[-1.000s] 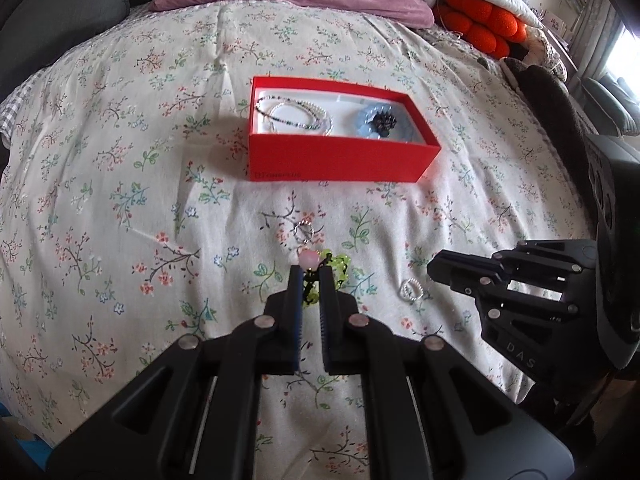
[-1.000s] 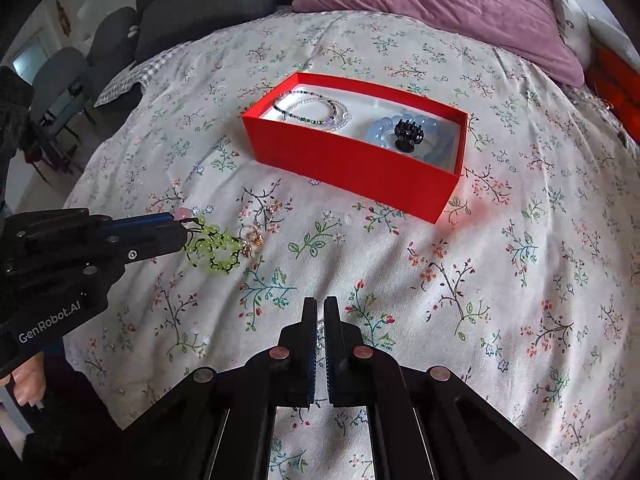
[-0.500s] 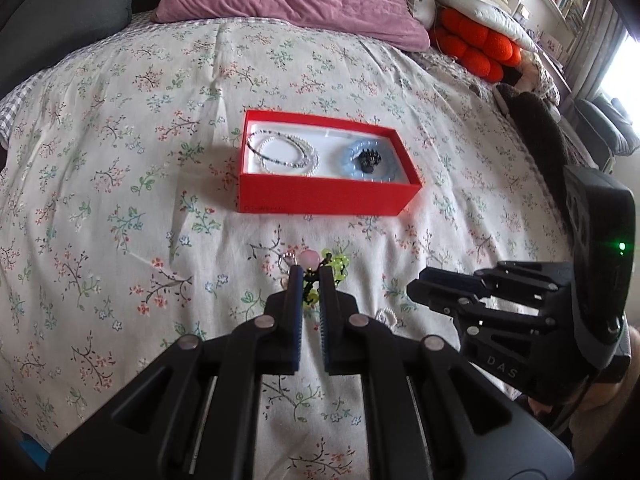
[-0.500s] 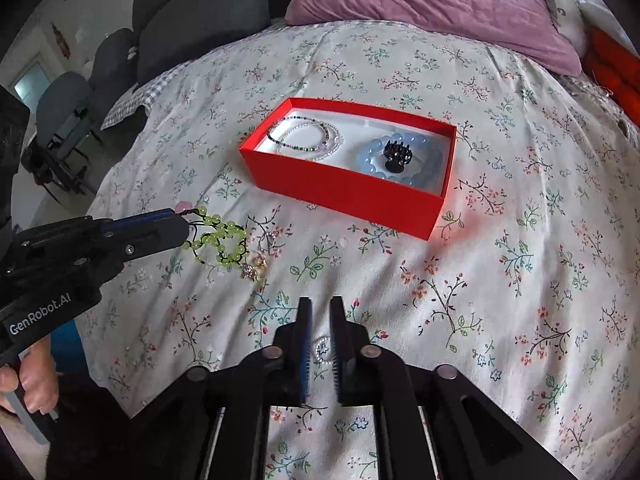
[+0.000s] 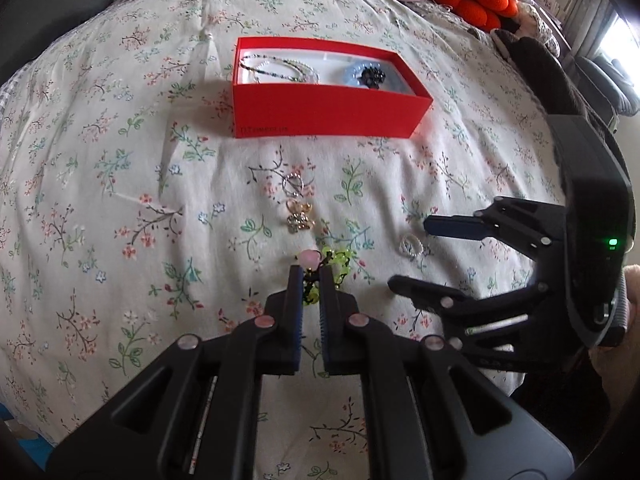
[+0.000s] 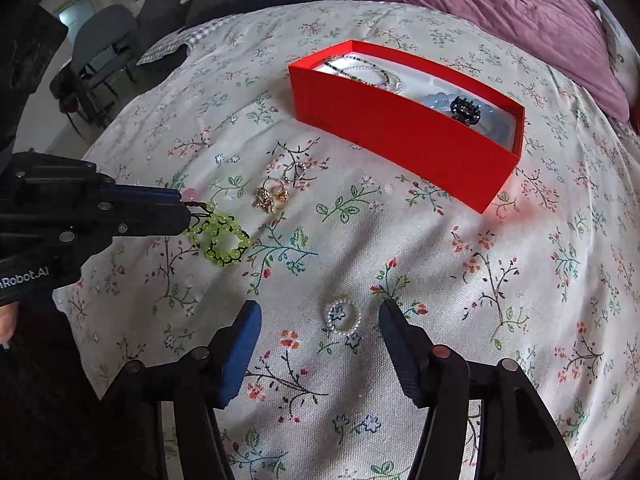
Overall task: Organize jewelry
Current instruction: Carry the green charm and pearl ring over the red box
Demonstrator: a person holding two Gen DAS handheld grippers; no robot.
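My left gripper is shut on the cord of a green bead bracelet with a pink bead, held low over the flowered bedcover; the right wrist view shows the bracelet dangling from the left gripper. My right gripper is opening, its jaws wide apart on either side of a small clear-bead ring that lies on the cover, and the pads do not touch it. The left wrist view shows that ring between the right gripper's fingers. A red box stands further back.
In the red box lie bead necklaces, a blue bracelet and a black hair claw. Gold rings and a silver ring lie on the cover between box and grippers. A purple pillow lies behind.
The right jaws went from shut to wide apart and now straddle the small ring. Both grippers came down closer to the bedcover. The left one still grips the green bracelet.
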